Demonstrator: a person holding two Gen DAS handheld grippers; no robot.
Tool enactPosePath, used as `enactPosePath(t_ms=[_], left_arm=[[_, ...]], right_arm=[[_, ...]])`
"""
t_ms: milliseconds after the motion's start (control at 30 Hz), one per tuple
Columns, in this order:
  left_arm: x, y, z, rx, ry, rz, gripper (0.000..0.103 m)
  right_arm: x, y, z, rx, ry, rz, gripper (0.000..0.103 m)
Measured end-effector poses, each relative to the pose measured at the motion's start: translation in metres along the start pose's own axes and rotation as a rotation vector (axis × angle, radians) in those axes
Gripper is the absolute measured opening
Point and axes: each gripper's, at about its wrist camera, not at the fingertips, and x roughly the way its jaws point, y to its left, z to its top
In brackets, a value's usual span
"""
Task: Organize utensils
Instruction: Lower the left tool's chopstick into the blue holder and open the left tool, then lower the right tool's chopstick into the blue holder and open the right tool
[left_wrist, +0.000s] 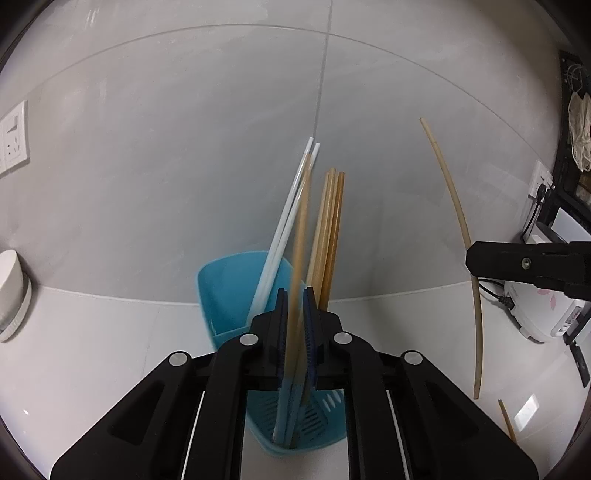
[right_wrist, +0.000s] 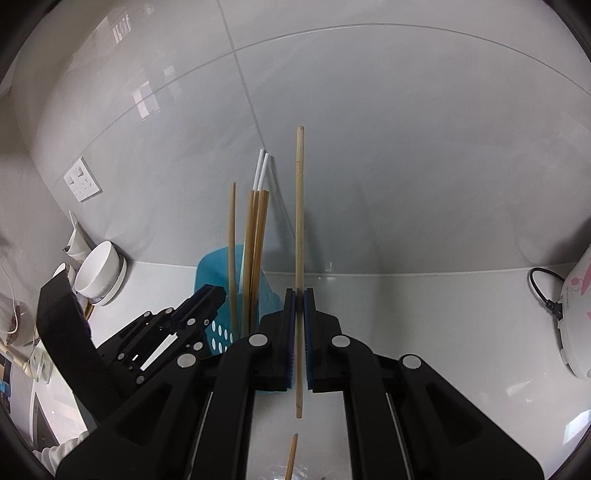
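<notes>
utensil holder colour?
Light blue holder, perforated base; clearest in the left wrist view.

Wall (left_wrist: 184, 147): large grey glossy tiles with thin grout lines, rising behind the counter.
Counter (left_wrist: 92, 350): white, glossy, meeting the wall along a pale seam.
Socket (left_wrist: 13, 134): white plate on the wall, far left; also seen at (right_wrist: 82, 180).
Second socket (left_wrist: 543, 181): on the wall at right, with a black plug in it.
Cord (right_wrist: 545, 291): black, looped on the counter beside the cooker.
Cooker (left_wrist: 543, 310): white with a pink flower print, standing at the right edge of the counter.
Bowl (right_wrist: 98, 271): white, tipped on its side at the wall, left.
Rag (left_wrist: 581, 125): pale, hanging at upper right.
</notes>
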Motion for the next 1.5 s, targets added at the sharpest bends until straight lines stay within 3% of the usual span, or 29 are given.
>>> enactPosePath(t_ms=[67,133,200,233,600,800,1133,1500], left_arm=[[-0.007,0.002,0.000,-0.003,0.011,0.016,0.016],[-0.014,0.009,0.000,-0.023,0.024,0.021,0.038],[-0.022,0.014,0.002,-0.042,0.037,0.043,0.046],[-0.024,0.017,0.003,-0.048,0.049,0.050,0.056],[-0.043,0.047,0.000,-0.078,0.118,0.107,0.089],[-0.050,0.053,0.000,-0.083,0.134,0.124,0.097],[-0.047,0.069,-0.008,-0.108,0.173,0.155,0.097],[-0.051,0.082,-0.010,-0.142,0.191,0.179,0.097]], right_arm=[[0.000,0.001,0.000,-0.002,-0.002,0.001,0.003],[0.000,0.002,0.001,-0.002,-0.006,0.007,0.004],[0.000,0.003,0.001,0.000,-0.014,0.020,0.004],[0.000,0.004,0.002,0.000,-0.018,0.029,0.004],[0.012,0.029,0.008,-0.019,-0.072,0.081,0.004],[0.023,0.042,0.009,-0.030,-0.096,0.075,0.004],[0.037,0.060,0.005,-0.043,-0.172,0.087,0.004],[0.061,0.061,-0.009,-0.033,-0.181,0.068,0.004]])
